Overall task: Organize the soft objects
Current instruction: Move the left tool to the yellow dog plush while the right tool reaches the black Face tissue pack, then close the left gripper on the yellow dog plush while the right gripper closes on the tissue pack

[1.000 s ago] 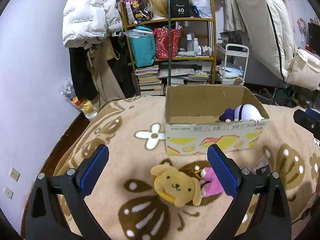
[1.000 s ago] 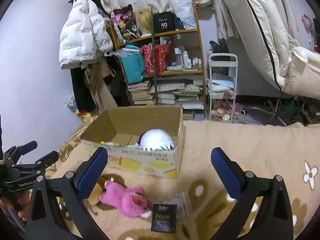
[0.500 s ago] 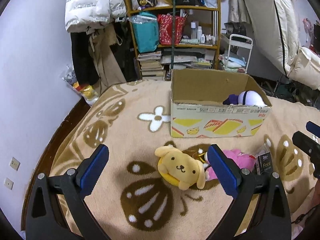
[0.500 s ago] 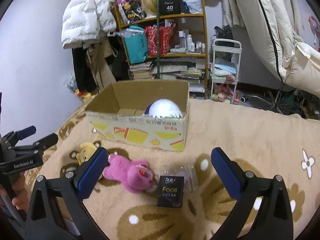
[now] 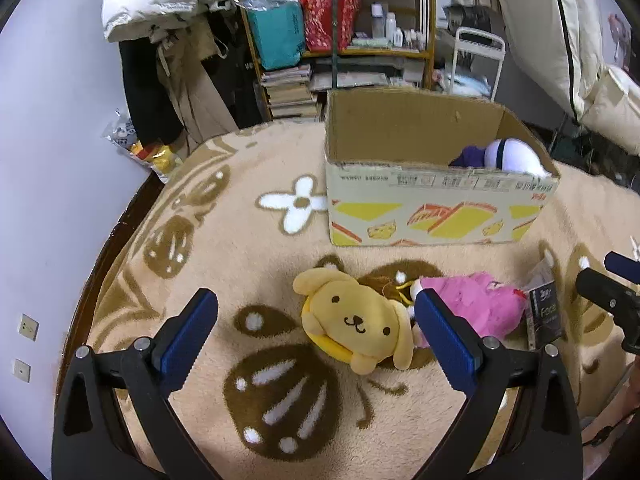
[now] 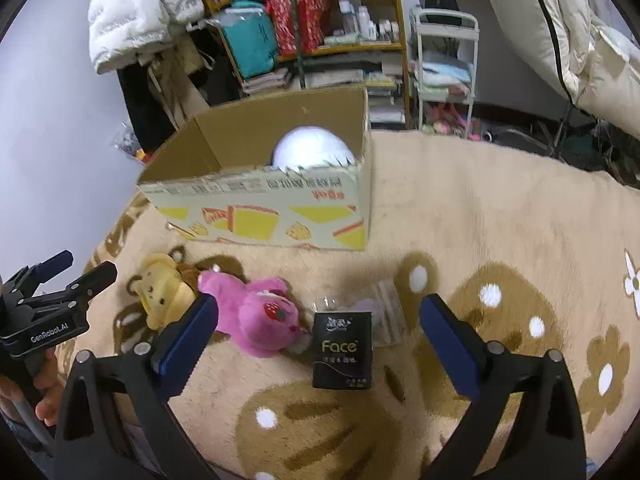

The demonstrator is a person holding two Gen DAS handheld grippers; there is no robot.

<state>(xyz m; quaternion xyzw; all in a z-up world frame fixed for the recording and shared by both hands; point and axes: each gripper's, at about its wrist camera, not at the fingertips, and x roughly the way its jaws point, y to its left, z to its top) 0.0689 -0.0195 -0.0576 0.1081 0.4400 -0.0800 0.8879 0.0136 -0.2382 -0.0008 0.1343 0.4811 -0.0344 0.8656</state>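
Observation:
A yellow dog plush [image 5: 356, 320] lies on the beige blanket, between and just beyond the fingers of my open left gripper [image 5: 316, 330]. A pink bear plush [image 5: 476, 308] lies touching its right side. In the right wrist view the pink bear plush [image 6: 256, 320] sits by the left finger of my open right gripper [image 6: 316, 334], with the yellow dog plush [image 6: 160, 292] farther left. A black tissue pack [image 6: 342, 350] lies between the right fingers. A cardboard box [image 5: 436, 216] behind holds a white and purple plush [image 5: 508, 154]. Both grippers hold nothing.
A clear plastic bag [image 6: 380, 312] lies behind the tissue pack. Beyond the blanket stand a cluttered shelf [image 5: 352, 24], hanging coats [image 5: 160, 40] and a white cart [image 6: 444, 64]. The blanket's left edge [image 5: 116, 240] drops toward the wall. A hand [image 6: 36, 392] holds the left gripper's handle.
Both grippers have tilted down and moved closer to the toys. The box and plushes now sit larger and lower in both views; the toys themselves have not moved.

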